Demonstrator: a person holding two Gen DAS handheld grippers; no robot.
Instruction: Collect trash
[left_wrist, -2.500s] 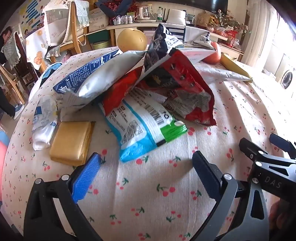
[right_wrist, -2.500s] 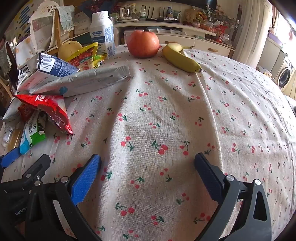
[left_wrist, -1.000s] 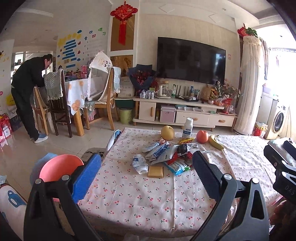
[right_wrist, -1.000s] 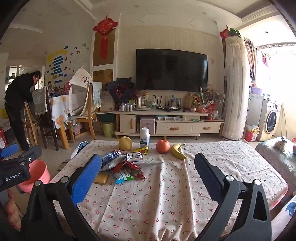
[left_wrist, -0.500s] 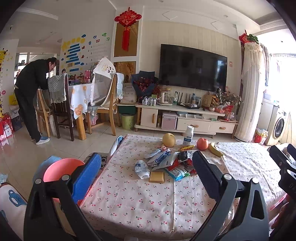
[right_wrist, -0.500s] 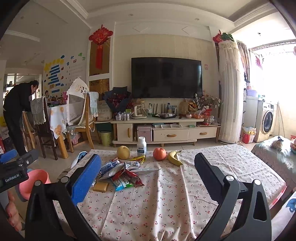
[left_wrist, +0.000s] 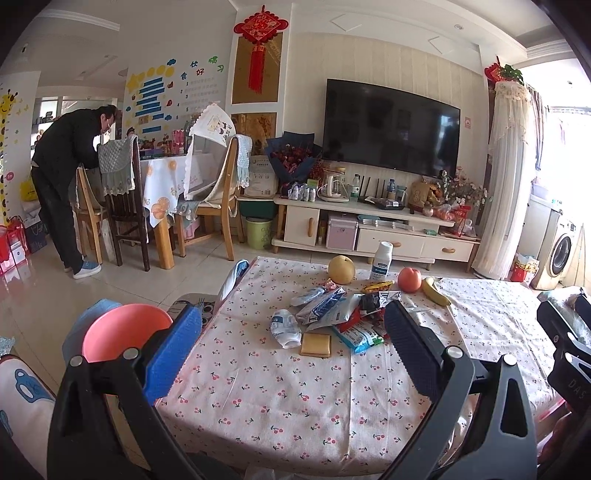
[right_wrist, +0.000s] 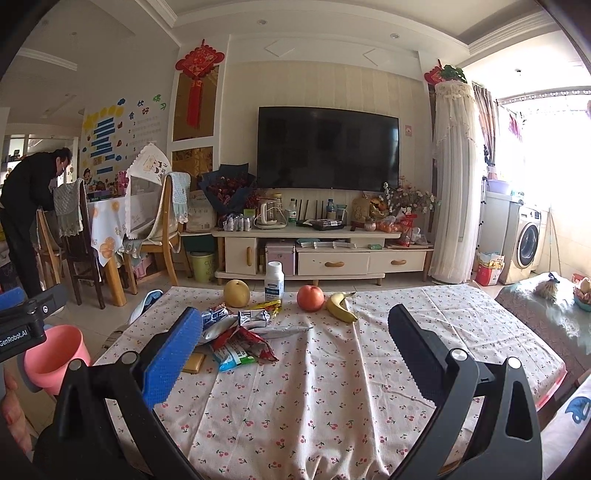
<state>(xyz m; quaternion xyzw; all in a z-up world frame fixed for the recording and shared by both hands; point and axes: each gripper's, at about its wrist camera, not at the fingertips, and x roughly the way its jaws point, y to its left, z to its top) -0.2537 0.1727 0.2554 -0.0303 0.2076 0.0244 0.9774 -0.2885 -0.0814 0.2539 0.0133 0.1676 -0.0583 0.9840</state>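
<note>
Both the left tongs (left_wrist: 291, 345) and the right tongs (right_wrist: 295, 347) are held released, nothing between them, before the near edge of the table (left_wrist: 295, 398). A heap of snack wrappers (left_wrist: 343, 312) is seen toward its far left corner, beside a flat yellow packet (left_wrist: 315, 344). A pear (left_wrist: 341, 264), pill bottle (left_wrist: 381, 260), apple (left_wrist: 409, 279) and banana (left_wrist: 435, 291) are lined along the far edge.

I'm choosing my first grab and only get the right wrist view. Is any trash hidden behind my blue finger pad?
Observer: Yes. A crumpled clear bottle lies on the tablecloth, just left of the wrapper pile.
Operator: I only see the left gripper's body. Is it carrying anything?
Observer: No. The left gripper is open, with nothing between its pads.
</note>
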